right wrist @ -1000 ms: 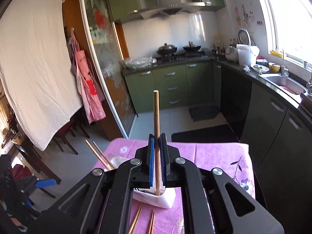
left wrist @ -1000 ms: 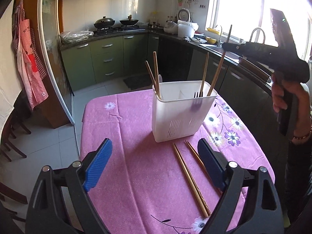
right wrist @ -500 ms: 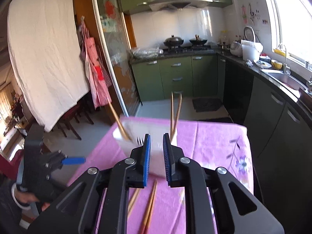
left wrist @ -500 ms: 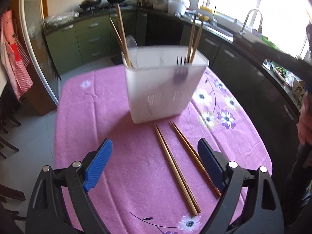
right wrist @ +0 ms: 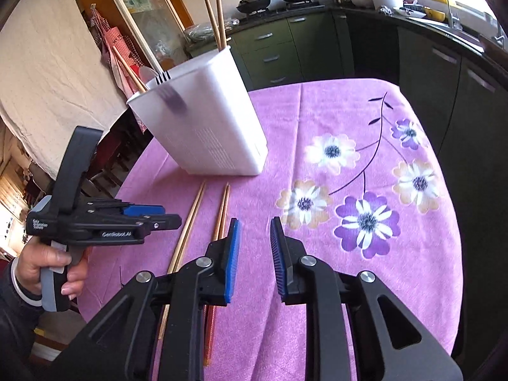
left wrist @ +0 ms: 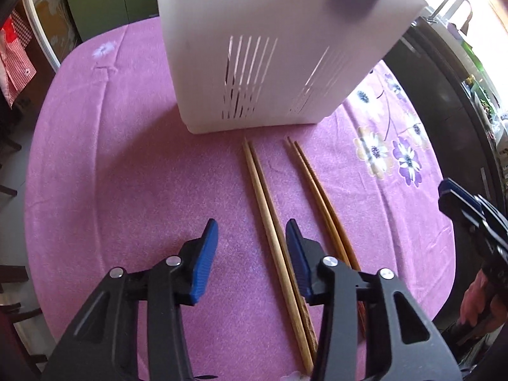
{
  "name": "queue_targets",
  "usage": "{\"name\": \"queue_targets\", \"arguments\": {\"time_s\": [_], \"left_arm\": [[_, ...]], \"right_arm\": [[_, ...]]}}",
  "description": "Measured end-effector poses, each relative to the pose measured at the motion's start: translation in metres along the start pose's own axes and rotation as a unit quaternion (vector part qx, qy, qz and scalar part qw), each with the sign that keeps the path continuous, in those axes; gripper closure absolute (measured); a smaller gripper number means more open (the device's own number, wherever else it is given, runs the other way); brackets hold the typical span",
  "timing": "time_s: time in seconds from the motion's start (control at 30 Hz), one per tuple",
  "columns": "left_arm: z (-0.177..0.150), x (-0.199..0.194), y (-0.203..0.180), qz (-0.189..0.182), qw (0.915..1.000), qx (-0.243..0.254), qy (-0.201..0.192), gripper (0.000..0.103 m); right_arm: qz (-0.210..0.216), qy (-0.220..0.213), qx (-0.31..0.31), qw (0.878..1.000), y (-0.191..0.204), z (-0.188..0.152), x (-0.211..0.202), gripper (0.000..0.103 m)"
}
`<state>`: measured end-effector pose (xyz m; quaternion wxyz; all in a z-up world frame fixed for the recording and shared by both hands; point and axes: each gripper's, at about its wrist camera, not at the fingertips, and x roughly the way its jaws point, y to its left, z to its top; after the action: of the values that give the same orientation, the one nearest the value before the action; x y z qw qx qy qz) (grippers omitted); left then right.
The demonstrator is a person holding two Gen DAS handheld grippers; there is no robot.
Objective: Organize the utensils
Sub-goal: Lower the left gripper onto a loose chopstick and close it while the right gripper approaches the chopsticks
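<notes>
Two pairs of wooden chopsticks are lying side by side on the pink flowered tablecloth (left wrist: 127, 158) covering the tabletop, their tips pointing at the base of the white plastic utensil holder (left wrist: 270, 50). The paler pair (left wrist: 270, 222) is lying to the left and the darker pair (left wrist: 320, 209) just to its right, the two pairs near each other but apart.

The left gripper (left wrist: 252, 247) is pointing steeply down over the paler pair, its blue fingers (left wrist: 203, 260) closing and standing at a middling gap. The paler chopsticks are passing between them, close to the right-hand finger, with neither pad pressing on the wood yet.

The right gripper (right wrist: 254, 254) is hovering lower over the cloth beside the darker pair (right wrist: 219, 222), its fingers (right wrist: 231, 260) narrowly apart and opening, with nothing but cloth showing between them.

Inside the holder, seen from the right wrist, several chopsticks (right wrist: 216, 16) are standing upright and leaning, and dark fork tines (right wrist: 163, 77) are poking above the rim. A hand (right wrist: 47, 270) is gripping the left gripper's handle.
</notes>
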<state>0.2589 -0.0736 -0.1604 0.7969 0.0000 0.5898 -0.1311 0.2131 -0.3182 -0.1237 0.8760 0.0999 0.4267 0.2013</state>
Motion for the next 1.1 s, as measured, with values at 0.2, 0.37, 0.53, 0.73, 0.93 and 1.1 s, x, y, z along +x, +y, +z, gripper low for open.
{"name": "queue_targets", "arguments": {"time_s": [0.2,0.37,0.53,0.73,0.93,1.1], "left_arm": [[0.005,0.01,-0.003,0.019,0.9998,0.0,0.009,0.07],[0.007,0.015,-0.009,0.03,0.9995,0.002,0.012,0.07],[0.012,0.02,-0.023,0.034,0.9992,0.011,0.016,0.071],[0.009,0.024,-0.028,0.044,0.9988,0.012,0.02,0.079],[0.009,0.028,-0.04,0.053,0.9982,0.023,0.018,0.078],[0.006,0.027,-0.044,0.052,0.9979,0.037,0.014,0.096]], "right_arm": [[0.013,0.004,0.011,1.0,-0.005,-0.003,0.004,0.083],[0.017,0.006,0.015,1.0,-0.007,-0.005,0.003,0.083],[0.024,0.007,0.021,0.999,-0.009,-0.006,0.003,0.083],[0.027,0.008,0.021,0.999,-0.01,-0.006,0.003,0.083],[0.031,0.01,0.02,0.999,-0.008,-0.003,0.005,0.078],[0.032,0.017,0.011,0.999,-0.002,-0.005,0.007,0.078]]}}
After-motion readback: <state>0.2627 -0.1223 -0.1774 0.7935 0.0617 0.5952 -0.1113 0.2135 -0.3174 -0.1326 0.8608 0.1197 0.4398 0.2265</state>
